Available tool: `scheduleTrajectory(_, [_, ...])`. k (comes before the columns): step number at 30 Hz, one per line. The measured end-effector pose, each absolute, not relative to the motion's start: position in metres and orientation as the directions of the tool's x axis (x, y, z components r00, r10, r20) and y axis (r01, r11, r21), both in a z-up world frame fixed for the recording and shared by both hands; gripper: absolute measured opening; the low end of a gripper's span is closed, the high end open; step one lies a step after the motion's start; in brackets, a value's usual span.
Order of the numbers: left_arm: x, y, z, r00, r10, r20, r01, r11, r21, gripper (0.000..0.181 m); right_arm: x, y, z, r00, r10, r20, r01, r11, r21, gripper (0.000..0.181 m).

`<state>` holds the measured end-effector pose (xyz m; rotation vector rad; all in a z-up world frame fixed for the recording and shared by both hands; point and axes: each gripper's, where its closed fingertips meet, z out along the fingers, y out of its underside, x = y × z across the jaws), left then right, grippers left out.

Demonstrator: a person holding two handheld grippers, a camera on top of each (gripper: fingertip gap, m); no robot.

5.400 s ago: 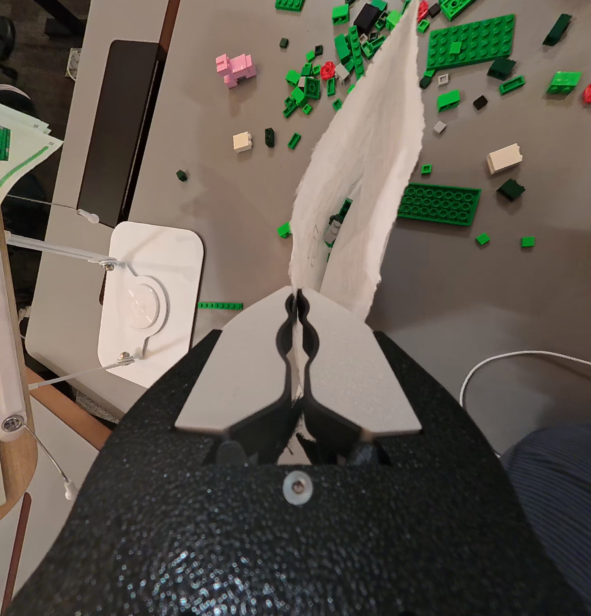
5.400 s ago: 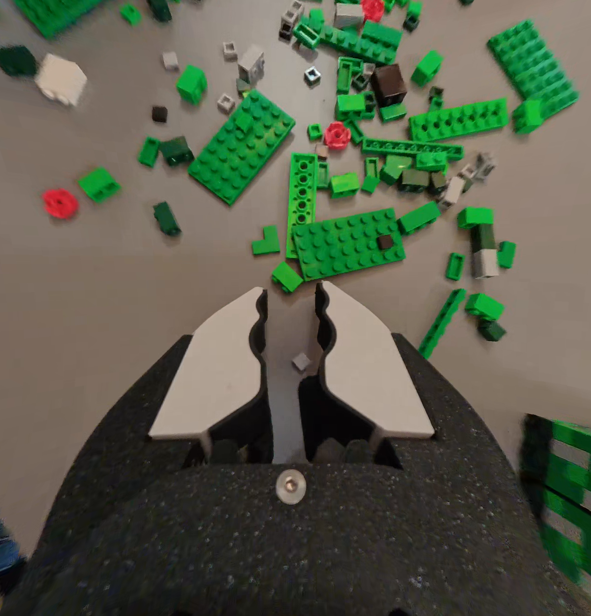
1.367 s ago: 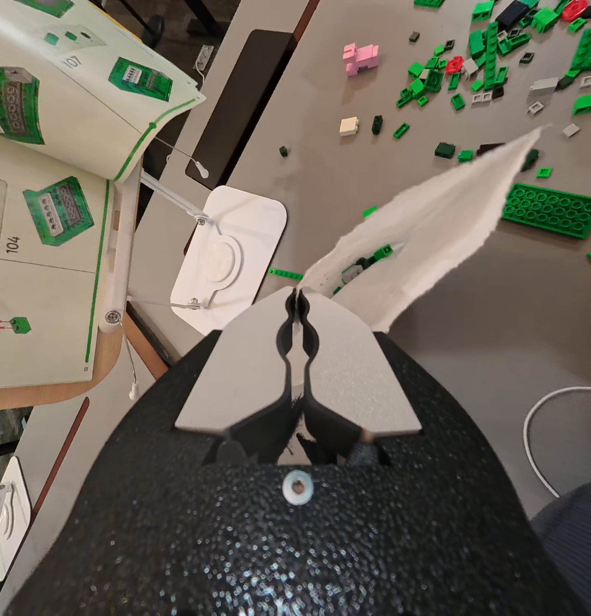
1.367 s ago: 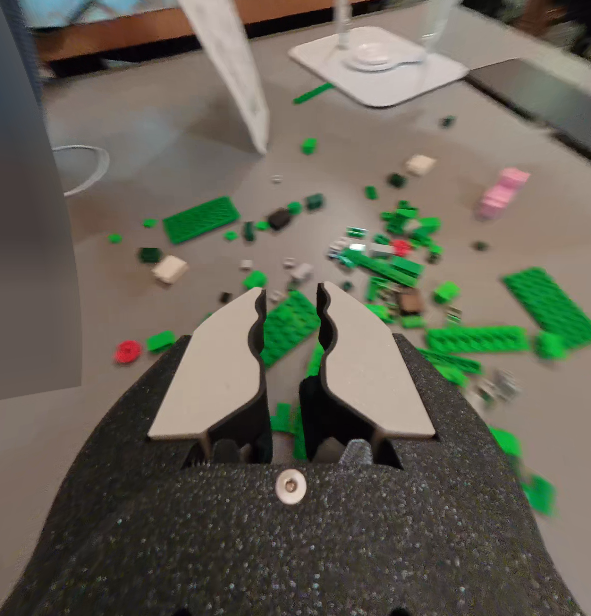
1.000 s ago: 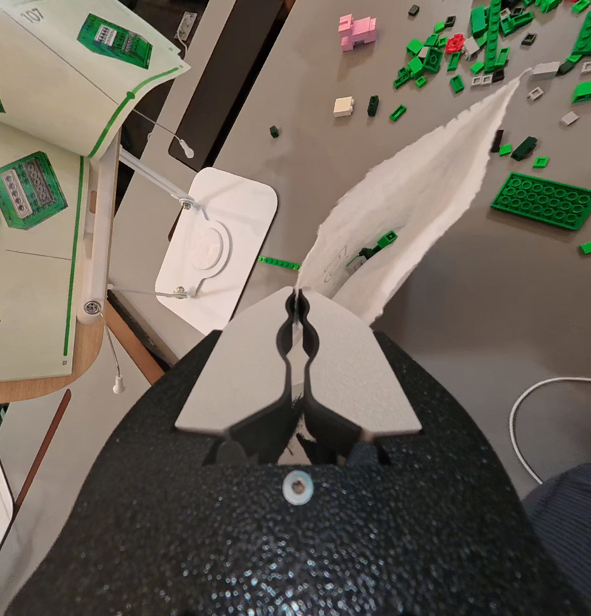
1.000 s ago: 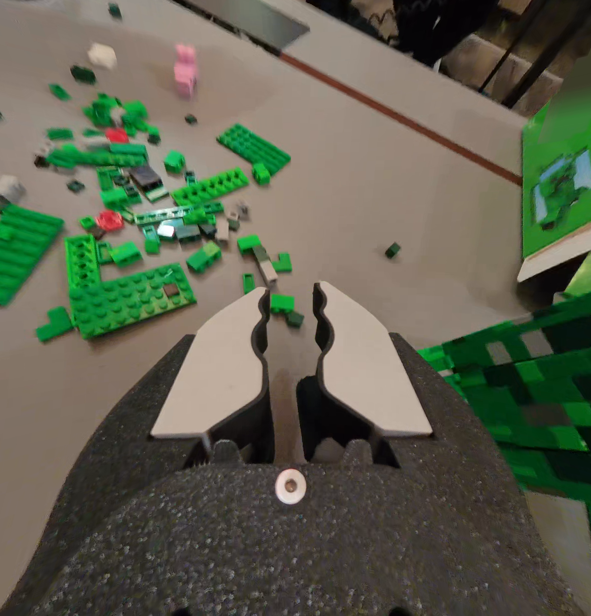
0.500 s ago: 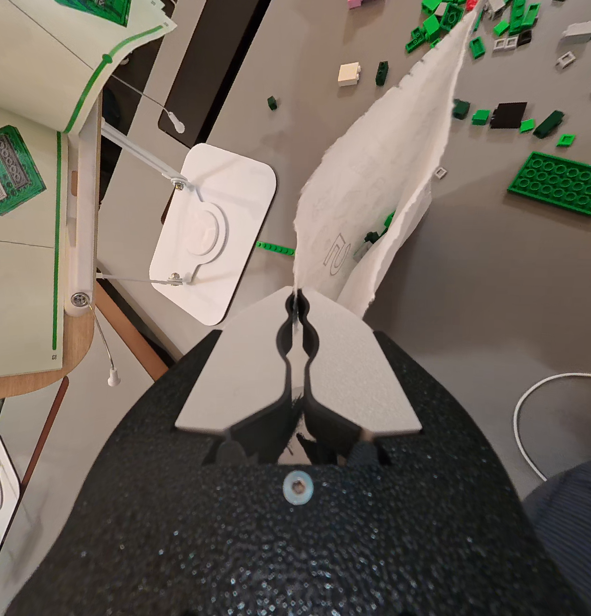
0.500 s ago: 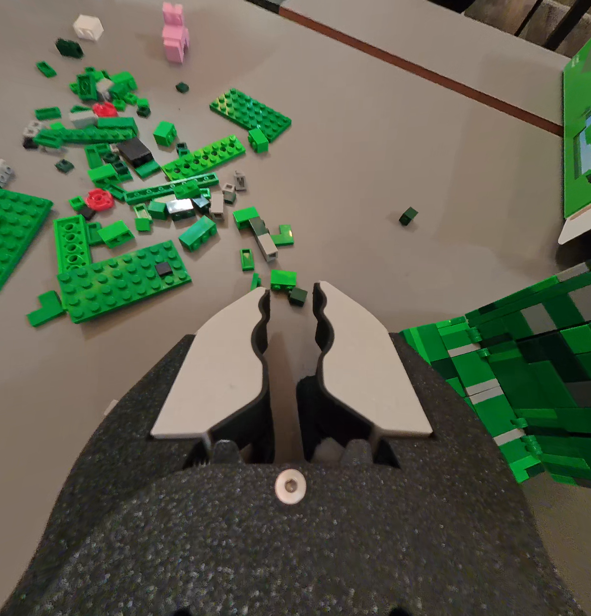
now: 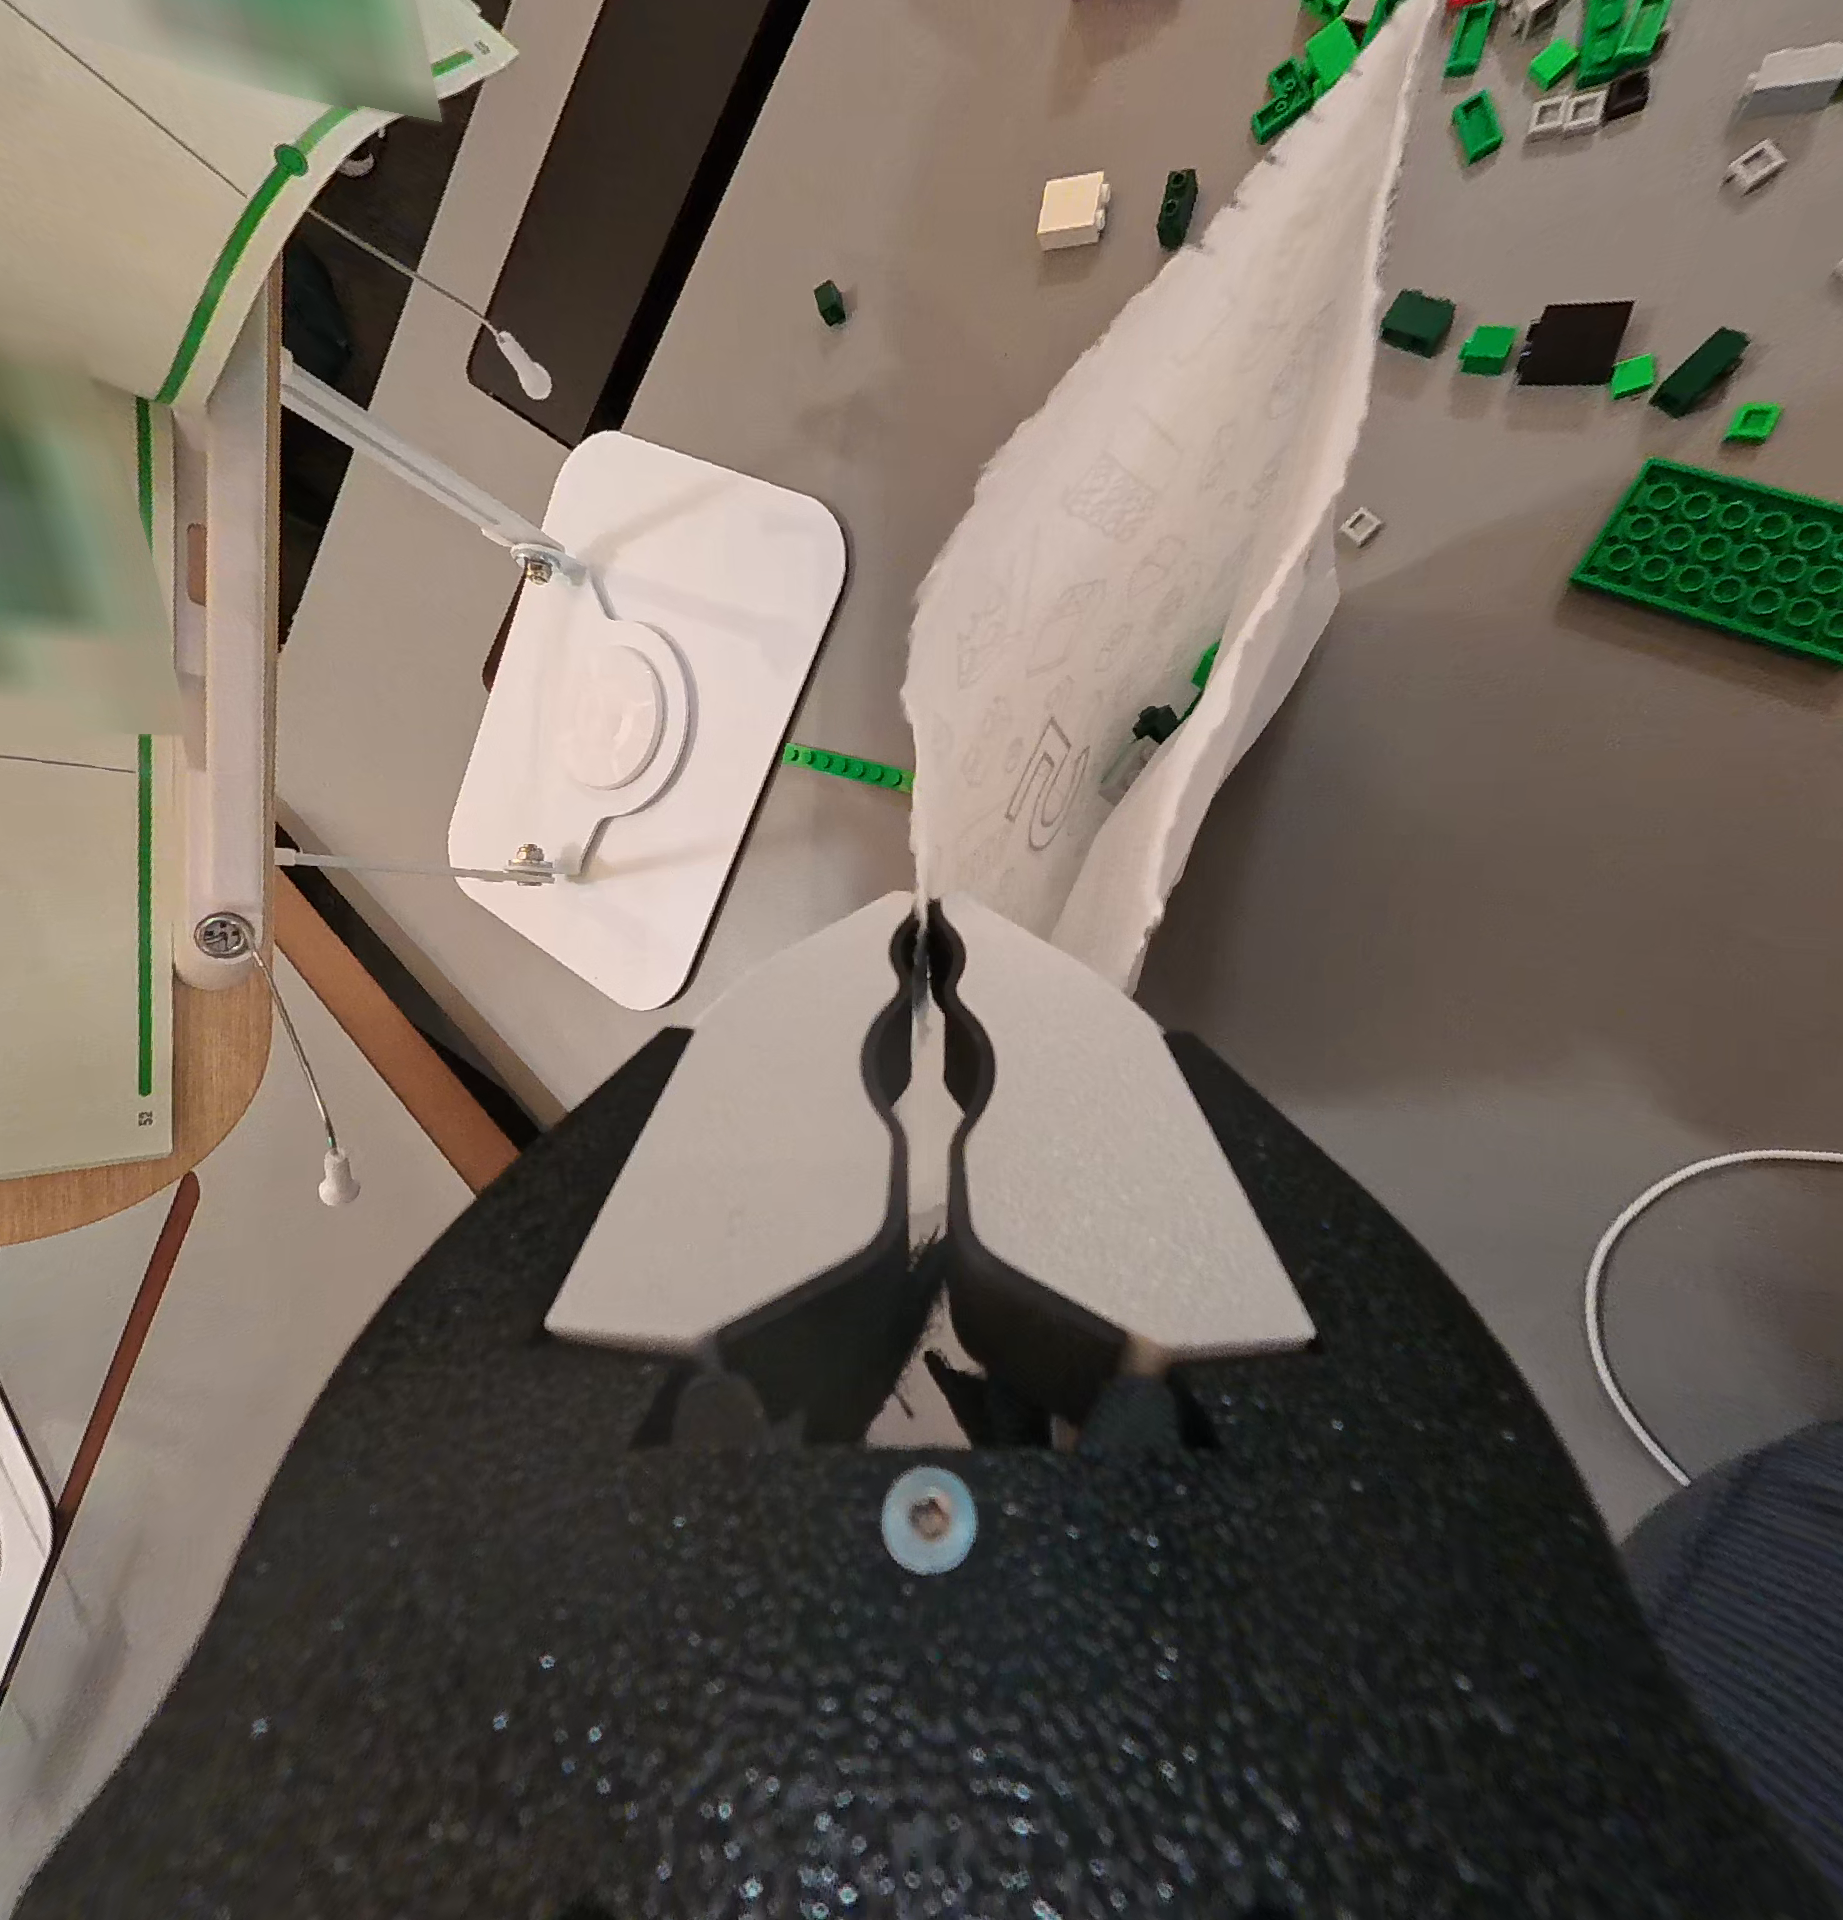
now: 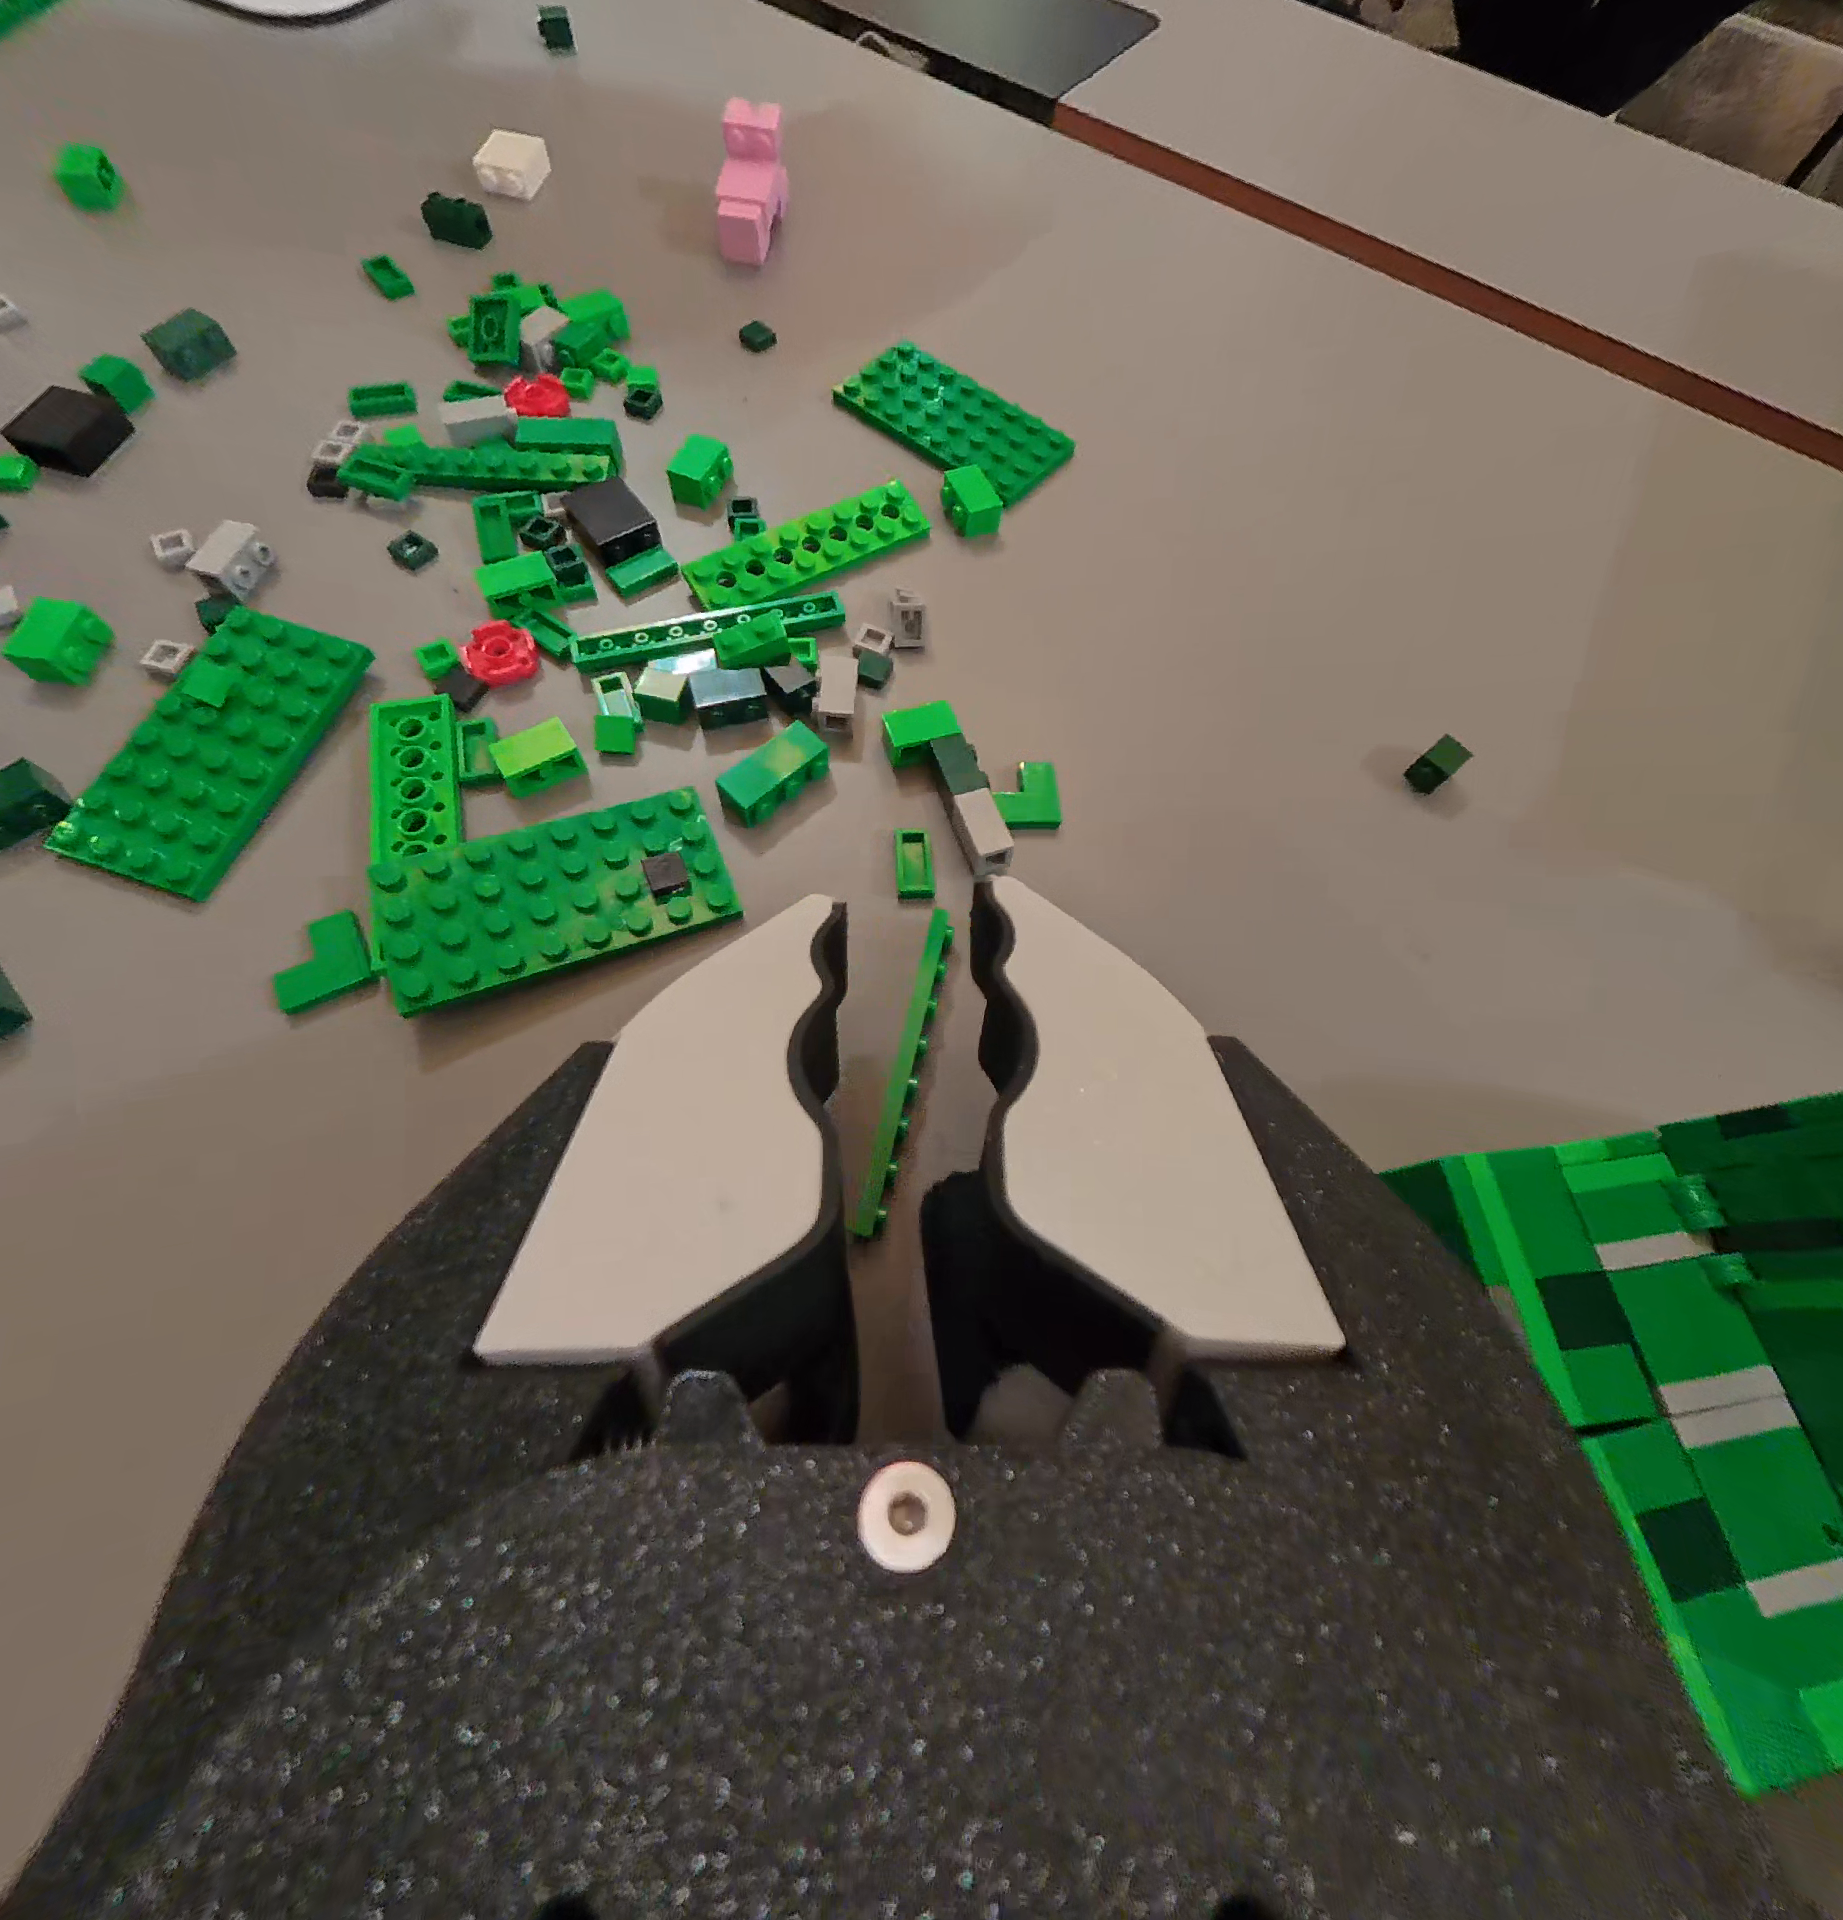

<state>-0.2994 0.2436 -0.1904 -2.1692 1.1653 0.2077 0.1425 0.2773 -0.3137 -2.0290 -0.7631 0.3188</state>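
The left tongs [image 9: 922, 920] stay clenched on the torn edge of a white paper bag [image 9: 1156, 582] printed with faint grey outlines, which has swung from lying out to the right a second ago to standing nearly straight ahead, above the grey table [image 9: 1468, 935]; a few small green and grey bricks [image 9: 1156, 722] show in its open fold. The right tongs [image 10: 912, 920] remain released with nothing gripped, but have dropped closer to the table [image 10: 1312, 623], and a long thin green studded plate [image 10: 906, 1070] now lies in the gap between the jaws, apparently touching neither. Just ahead lie scattered green bricks [image 10: 543, 894]; a built green block model [image 10: 1675, 1340] sits to the right.
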Motion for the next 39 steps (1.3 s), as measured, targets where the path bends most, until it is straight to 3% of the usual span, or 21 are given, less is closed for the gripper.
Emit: scheduleTrajectory(39, [-0.2991,0.2408,-0.1915,0.592,-0.688,-0.42,-0.792,-0.398,-0.464,0.0,0.1362,0.276,-0.3207,0.76,0.647,0.061,0.414,-0.409,-0.813,0.021])
